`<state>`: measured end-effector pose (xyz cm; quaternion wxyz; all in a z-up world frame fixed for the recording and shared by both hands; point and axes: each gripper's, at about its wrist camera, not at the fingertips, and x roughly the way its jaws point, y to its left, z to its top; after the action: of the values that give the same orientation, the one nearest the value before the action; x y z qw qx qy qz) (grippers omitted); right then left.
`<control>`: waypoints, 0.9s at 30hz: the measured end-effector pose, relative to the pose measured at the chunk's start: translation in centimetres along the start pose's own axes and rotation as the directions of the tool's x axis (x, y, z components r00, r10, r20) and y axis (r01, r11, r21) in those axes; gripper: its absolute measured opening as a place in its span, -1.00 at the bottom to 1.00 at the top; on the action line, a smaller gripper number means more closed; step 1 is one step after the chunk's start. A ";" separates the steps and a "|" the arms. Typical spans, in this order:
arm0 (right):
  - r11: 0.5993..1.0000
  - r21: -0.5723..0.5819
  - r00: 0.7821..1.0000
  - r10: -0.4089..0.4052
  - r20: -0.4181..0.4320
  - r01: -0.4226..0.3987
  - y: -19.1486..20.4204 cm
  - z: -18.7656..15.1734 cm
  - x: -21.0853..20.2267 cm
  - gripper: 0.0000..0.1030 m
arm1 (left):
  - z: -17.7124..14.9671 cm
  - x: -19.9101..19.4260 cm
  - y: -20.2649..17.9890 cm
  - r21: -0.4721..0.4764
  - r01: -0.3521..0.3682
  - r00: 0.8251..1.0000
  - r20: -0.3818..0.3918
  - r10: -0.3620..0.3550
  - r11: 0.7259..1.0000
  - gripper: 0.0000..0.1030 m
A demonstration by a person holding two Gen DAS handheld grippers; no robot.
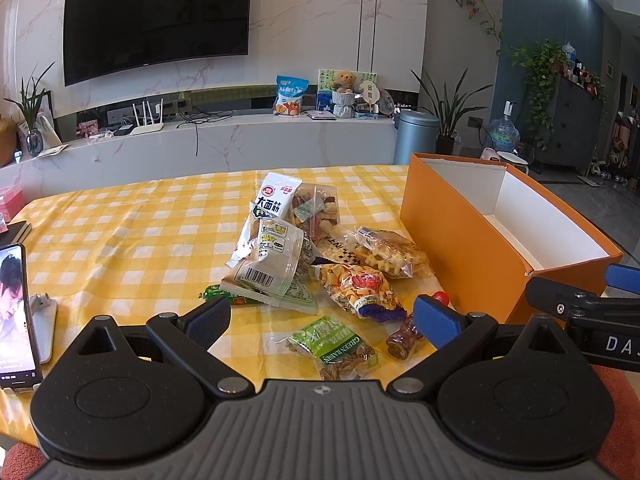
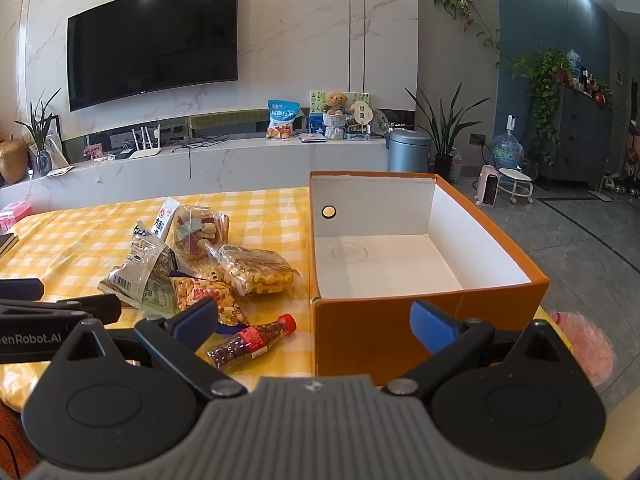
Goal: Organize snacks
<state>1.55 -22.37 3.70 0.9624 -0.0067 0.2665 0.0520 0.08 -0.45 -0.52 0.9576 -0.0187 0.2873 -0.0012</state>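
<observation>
**Orange box empty, snack pile untouched beside it**

Orange cardboard box (image 2: 424, 320) sits open on the yellow-checked tablecloth (image 1: 120, 232); its white interior holds nothing. All positions below are referenced to this box.

- Snack pile (image 1: 316, 256): just beside the box's left wall, none inside yet. Includes a white packet with a barcode (image 1: 272, 268), a clear bag of waffle biscuits (image 2: 256, 272) nearest the wall, and a green raisin packet (image 1: 336, 344).
- Small bottle-shaped candy pack with a red cap (image 2: 252, 344): at the near end of the pile, close to the box's near-left corner. Long axis runs diagonally, cap end pointing toward the box.
- Left gripper (image 1: 320, 316): left of the box, hovering above the near edge of the pile, jaws spread wide, nothing between them. Raisin packet lies directly ahead and below.
- Right gripper (image 2: 316, 320): in front of the box's near wall, straddling the near-left corner, jaws wide, holding nothing.
- Phone on a stand (image 1: 16, 320): well left of the box, not relevant.

Judgement: sorting not started. Left gripper is nearer the pile; the bottle pack lies between the two grippers, slightly closer to the right one. Crosswise closure on the bottle's diagonal body would need a wrist turn.
</observation>
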 end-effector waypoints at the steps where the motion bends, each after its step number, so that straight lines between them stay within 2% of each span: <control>1: 1.000 0.000 1.000 0.000 0.001 0.000 0.0 0.0 0.0 0.94 | 0.0 0.0 0.0 0.000 0.001 1.000 0.000 -0.001 1.000 1.00; 27: 1.000 0.001 1.000 -0.003 -0.001 0.003 0.0 -0.1 0.0 0.94 | -0.3 0.1 0.0 0.006 -0.002 1.000 -0.005 0.002 1.000 1.00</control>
<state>1.44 -22.39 3.61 0.9623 -0.0066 0.2672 0.0505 0.01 -0.45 -0.80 0.9570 -0.0157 0.2896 -0.0014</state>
